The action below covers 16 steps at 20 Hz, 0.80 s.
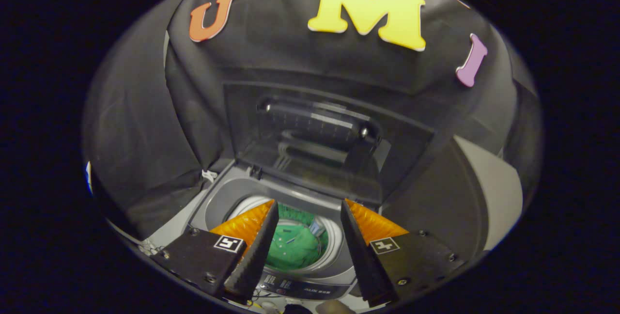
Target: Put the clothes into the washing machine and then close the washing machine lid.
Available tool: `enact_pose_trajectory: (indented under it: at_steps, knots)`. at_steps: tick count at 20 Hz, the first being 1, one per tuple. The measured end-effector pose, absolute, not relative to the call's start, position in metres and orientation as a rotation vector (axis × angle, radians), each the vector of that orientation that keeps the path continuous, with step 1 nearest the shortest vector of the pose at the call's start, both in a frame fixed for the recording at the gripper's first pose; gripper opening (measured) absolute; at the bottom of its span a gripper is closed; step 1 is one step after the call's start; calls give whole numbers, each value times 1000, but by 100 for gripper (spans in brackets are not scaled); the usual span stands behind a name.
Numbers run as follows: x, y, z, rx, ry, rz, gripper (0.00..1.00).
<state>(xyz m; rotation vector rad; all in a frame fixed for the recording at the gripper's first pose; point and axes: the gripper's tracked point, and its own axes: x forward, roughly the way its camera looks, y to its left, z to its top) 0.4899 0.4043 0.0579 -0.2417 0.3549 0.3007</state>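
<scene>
A grey top-loading washing machine [218,202] stands below me with its dark see-through lid [319,139] raised upright against the booth wall. A green garment [295,248] lies inside the drum, seen down between my fingers. My gripper [310,207] hovers above the drum opening, open, with nothing between its fingers. The lid's handle bar [315,113] runs across the lid, well beyond the fingertips.
Black cloth hangs close behind and to both sides of the machine. The control panel [295,286] lies at the machine's near edge under my fingers. A pale panel [494,193] shows to the right past the cloth.
</scene>
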Motion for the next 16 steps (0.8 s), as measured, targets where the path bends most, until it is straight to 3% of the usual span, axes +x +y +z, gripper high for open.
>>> enact_pose_trajectory:
  at_steps: [7, 12, 16]
  knots:
    - [493, 409, 162, -166, 175, 273, 81]
    - [509, 414, 196, -116, 125, 257, 81]
    - [527, 421, 216, -89, 110, 242, 96]
